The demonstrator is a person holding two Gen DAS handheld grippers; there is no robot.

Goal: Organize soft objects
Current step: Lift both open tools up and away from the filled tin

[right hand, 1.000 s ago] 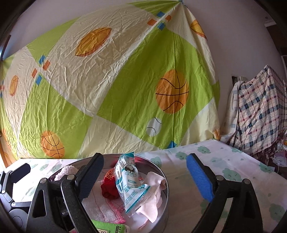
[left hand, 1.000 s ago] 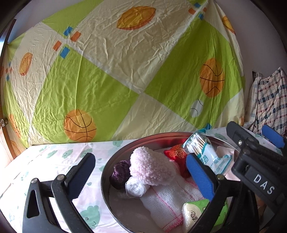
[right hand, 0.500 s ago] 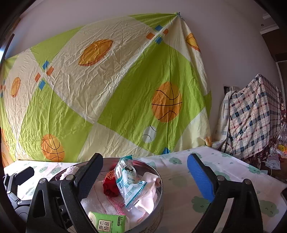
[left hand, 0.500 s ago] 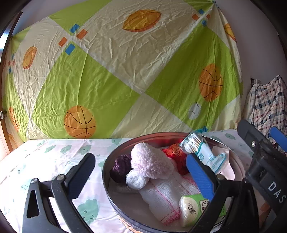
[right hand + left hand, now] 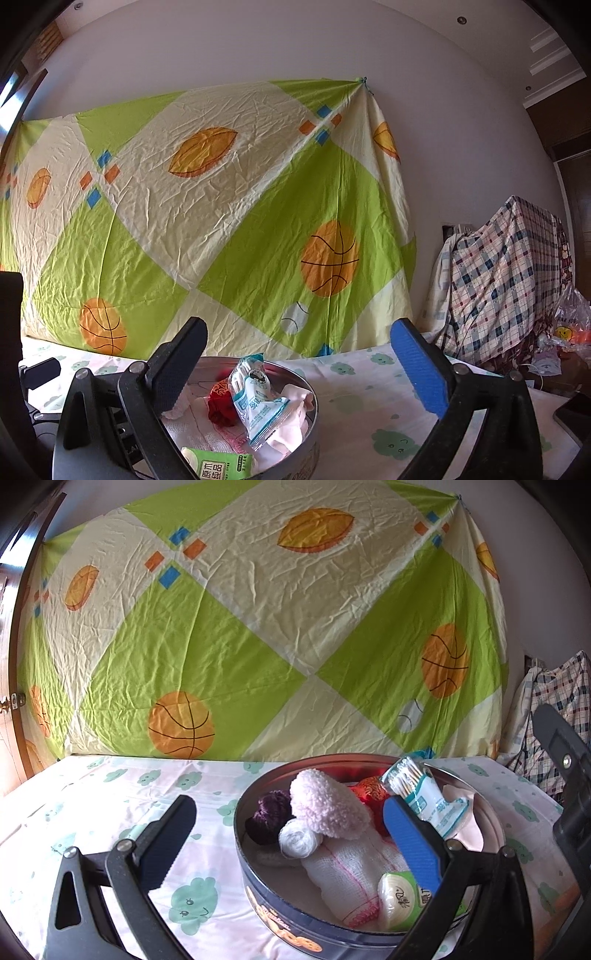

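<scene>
A round metal tin (image 5: 258, 897) stands on the cloud-print tablecloth. It holds a fluffy pink piece (image 5: 325, 808), purple yarn (image 5: 267, 812), a white roll (image 5: 297, 843), a white gauze cloth (image 5: 351, 871), a green tissue pack (image 5: 399, 897), a red pouch (image 5: 369, 788) and a cotton swab bag (image 5: 424, 794). My left gripper (image 5: 291, 834) is open at the tin's near left side, its blue finger over the contents, holding nothing. My right gripper (image 5: 299, 360) is above and behind the tin (image 5: 310, 387), jaws opening, nothing between them. The swab bag (image 5: 258, 402) leans in the tin.
A green and cream ball-print sheet (image 5: 258, 627) hangs on the wall behind the table. A plaid cloth (image 5: 509, 273) covers something at the right, beside a plastic bag (image 5: 569, 325). A dark phone-like slab (image 5: 576, 410) lies at the table's right edge.
The right gripper has drawn back from the tin, which now sits lower and smaller in its view. In the left view the right gripper has slid to the right edge. The tin's contents have not moved.
</scene>
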